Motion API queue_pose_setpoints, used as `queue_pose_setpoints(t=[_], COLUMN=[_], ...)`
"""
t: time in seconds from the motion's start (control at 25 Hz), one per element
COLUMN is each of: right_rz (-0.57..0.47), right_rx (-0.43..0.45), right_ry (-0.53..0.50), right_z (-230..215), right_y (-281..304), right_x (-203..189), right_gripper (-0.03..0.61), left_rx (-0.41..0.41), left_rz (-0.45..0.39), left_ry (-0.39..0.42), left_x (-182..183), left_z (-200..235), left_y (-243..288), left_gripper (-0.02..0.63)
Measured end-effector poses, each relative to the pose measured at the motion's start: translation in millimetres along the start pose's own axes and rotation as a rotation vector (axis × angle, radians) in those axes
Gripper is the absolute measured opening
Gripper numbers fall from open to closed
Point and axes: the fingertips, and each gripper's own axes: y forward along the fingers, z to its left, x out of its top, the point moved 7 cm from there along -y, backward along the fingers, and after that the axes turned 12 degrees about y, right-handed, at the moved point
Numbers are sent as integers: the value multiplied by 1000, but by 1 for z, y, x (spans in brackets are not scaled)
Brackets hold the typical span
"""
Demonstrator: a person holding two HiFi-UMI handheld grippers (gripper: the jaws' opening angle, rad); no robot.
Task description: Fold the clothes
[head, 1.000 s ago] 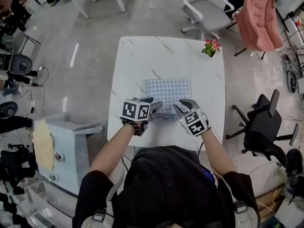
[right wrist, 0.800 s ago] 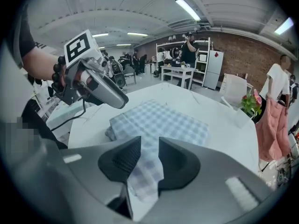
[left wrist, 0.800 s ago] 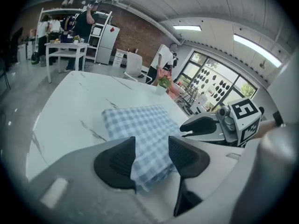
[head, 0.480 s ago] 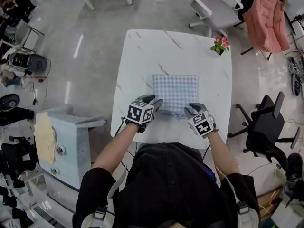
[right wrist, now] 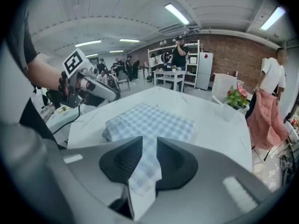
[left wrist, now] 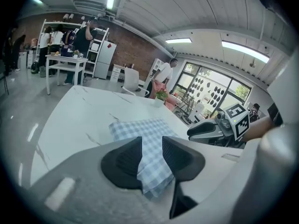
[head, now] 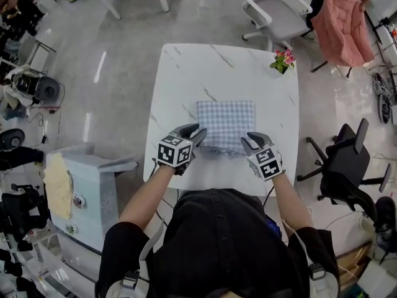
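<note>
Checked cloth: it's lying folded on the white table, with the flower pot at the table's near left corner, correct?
Not quite. The flower pot stands at the far right corner of the table, as the head view shows. The checked cloth does lie folded on that white table.

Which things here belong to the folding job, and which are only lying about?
Belonging to the job: checked cloth; left gripper, jaws just been closing with cloth between them; right gripper, shut on the cloth; white table.
Lying about: flower pot; grey chair; black chair; pink garment.
</note>
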Motion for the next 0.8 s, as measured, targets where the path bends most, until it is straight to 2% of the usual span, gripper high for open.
queue_pose_setpoints(t=[0.08, 0.24, 0.36, 0.68, 0.8], right_rz=[-64, -169, -241, -436, -487], right_rx=[-23, -67, -107, -163, -177], right_ry=[17, 49, 52, 136, 146], right_z=[-5, -9, -14, -23, -17], right_y=[-9, -34, -51, -95, -105], right_x=[11, 36, 49, 66, 65], right_gripper=[80, 67, 51, 3, 3], left_rx=[8, 46, 70, 133, 162], left_rz=[-31, -99, -146, -204, -256], left_ry=[10, 58, 96, 322, 306], left_x=[8, 27, 40, 67, 72], left_z=[2, 9, 11, 2, 1], left_y=[-7, -27, -42, -66, -73], left_gripper=[128, 61, 46, 18, 9])
